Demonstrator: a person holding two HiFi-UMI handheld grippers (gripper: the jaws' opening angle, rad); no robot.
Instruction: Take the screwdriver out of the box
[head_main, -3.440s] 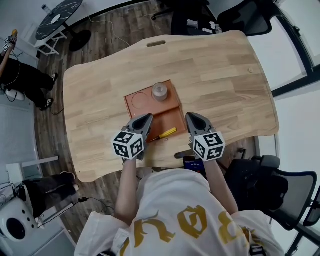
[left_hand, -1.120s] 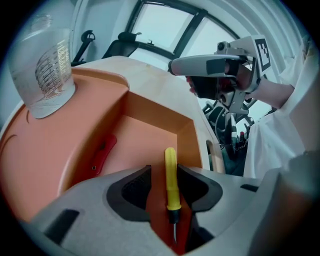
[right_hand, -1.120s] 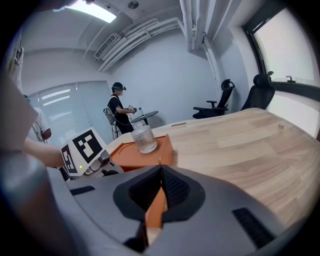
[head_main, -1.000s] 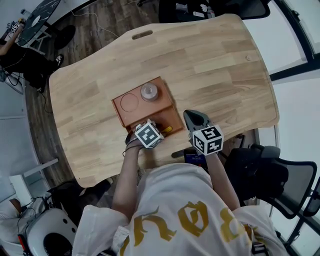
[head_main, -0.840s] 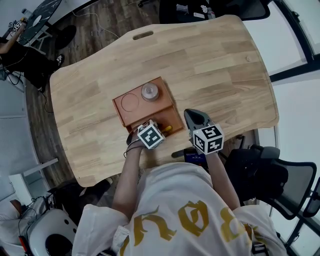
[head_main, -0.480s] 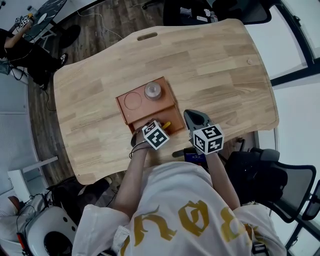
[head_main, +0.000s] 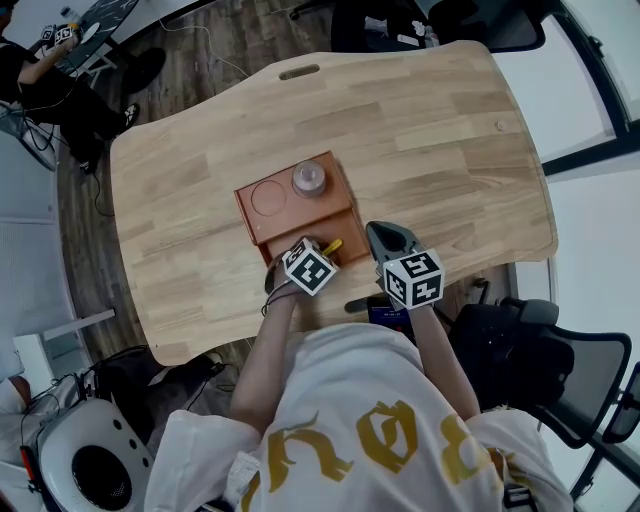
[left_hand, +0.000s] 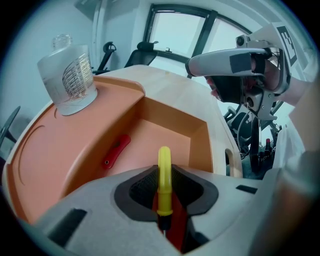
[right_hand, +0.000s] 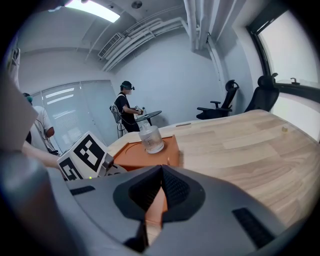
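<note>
My left gripper (left_hand: 161, 192) has just been closing its jaws, and they now clamp the screwdriver (left_hand: 164, 162). Its yellow handle stands up between the pads at the lower centre of the left gripper view, with the dark shaft running down behind them. The screwdriver sits at the near edge of the deep compartment of the orange box (left_hand: 172, 112); whether it rests on the floor there I cannot tell. To the left of it, a small red tool (left_hand: 116, 150) lies on the compartment floor. At the upper left, a clear glass bottle (left_hand: 70, 75) stands upright in a round recess on the box's raised part.

My right gripper (right_hand: 161, 170) hangs at the box's right, with its jaws together and nothing between them. The wooden table (right_hand: 240, 145) stretches away to the right in its view.
</note>
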